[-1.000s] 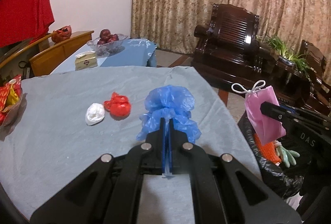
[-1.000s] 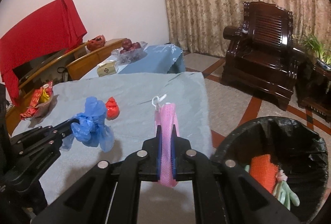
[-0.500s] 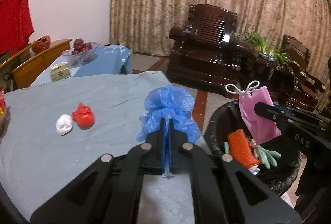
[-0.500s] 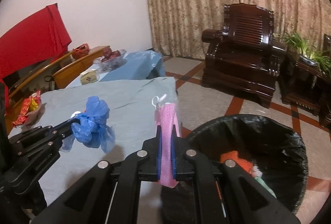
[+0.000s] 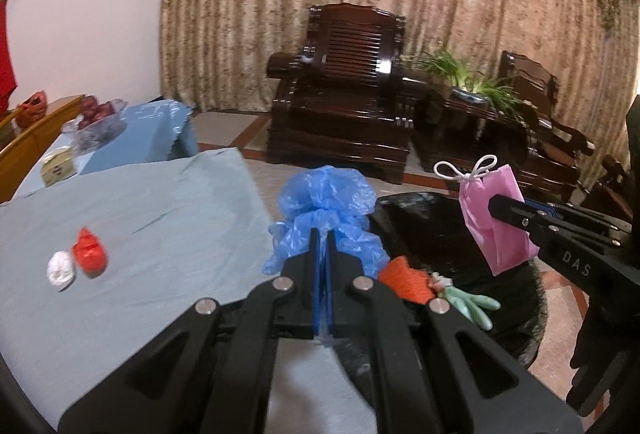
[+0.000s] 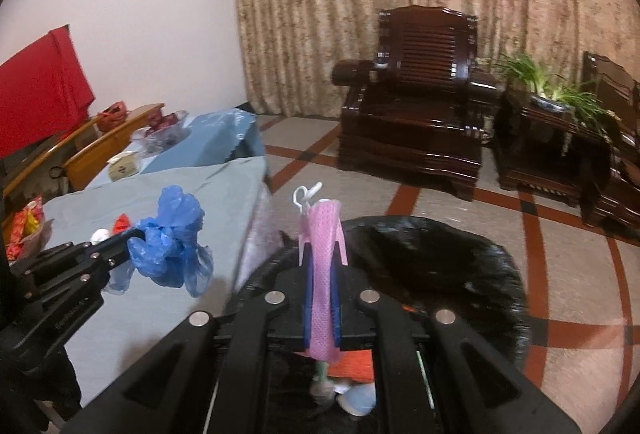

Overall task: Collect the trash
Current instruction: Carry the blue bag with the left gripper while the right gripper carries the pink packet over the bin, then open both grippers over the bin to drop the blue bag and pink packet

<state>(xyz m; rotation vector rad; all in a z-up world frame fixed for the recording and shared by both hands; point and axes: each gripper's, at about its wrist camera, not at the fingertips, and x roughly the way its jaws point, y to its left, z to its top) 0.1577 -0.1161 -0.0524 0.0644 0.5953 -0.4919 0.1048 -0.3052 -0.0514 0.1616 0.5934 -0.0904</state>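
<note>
My left gripper (image 5: 323,234) is shut on a crumpled blue plastic bag (image 5: 326,205), held at the table's right edge beside the bin; the bag also shows in the right wrist view (image 6: 172,238). My right gripper (image 6: 322,250) is shut on a pink mesh pouch (image 6: 322,274) with a white string, held over the black-lined trash bin (image 6: 460,254). The pouch (image 5: 494,218) and bin (image 5: 424,230) show in the left wrist view. The bin holds an orange item (image 5: 404,278) and a green glove (image 5: 472,304). A red wad (image 5: 90,254) and a white wad (image 5: 60,270) lie on the grey-blue tablecloth (image 5: 160,226).
A dark wooden armchair (image 6: 416,113) and a plant stand (image 6: 556,121) stand across the tiled floor. A second blue-covered table (image 5: 132,137) holds a fruit bowl (image 5: 96,119) and a tissue box (image 5: 58,165). Snack packets (image 6: 24,234) lie at the table's far left.
Both grippers have swung right from over the table toward the bin, each holding its item. The right gripper now holds the pouch over the bin; the left is at the table edge.
</note>
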